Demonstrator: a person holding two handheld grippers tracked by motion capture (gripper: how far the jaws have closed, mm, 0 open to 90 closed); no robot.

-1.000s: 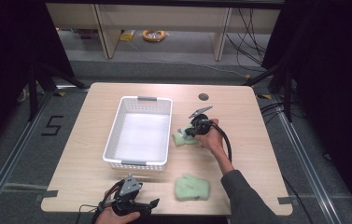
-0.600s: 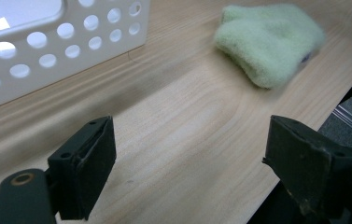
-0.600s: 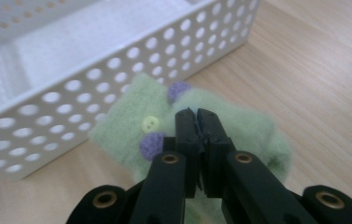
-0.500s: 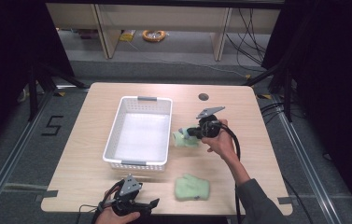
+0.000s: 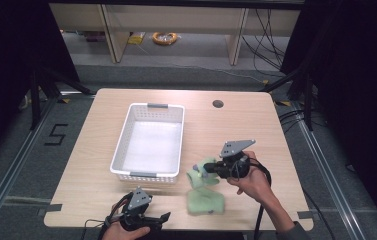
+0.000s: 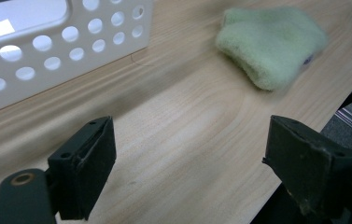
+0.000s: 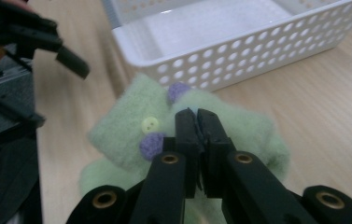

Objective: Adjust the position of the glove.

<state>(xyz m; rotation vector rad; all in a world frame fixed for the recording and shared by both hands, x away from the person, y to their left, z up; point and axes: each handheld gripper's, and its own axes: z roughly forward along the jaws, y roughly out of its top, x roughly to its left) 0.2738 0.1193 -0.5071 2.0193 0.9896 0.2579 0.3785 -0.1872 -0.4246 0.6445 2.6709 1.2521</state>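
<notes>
My right tongs (image 7: 197, 122) pinch fuzzy green cloth (image 7: 239, 130) with purple pompoms; left tongs (image 6: 190, 172) spread over woodgrain surface (image 6: 183, 126) beside perforated white basket (image 6: 61, 42).

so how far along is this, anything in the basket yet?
Nothing done: the basket is empty. In hand: the right gripper is shut on one green sock, held beside the basket. Left: that sock, plus the second sock on the table near the open left gripper.
</notes>
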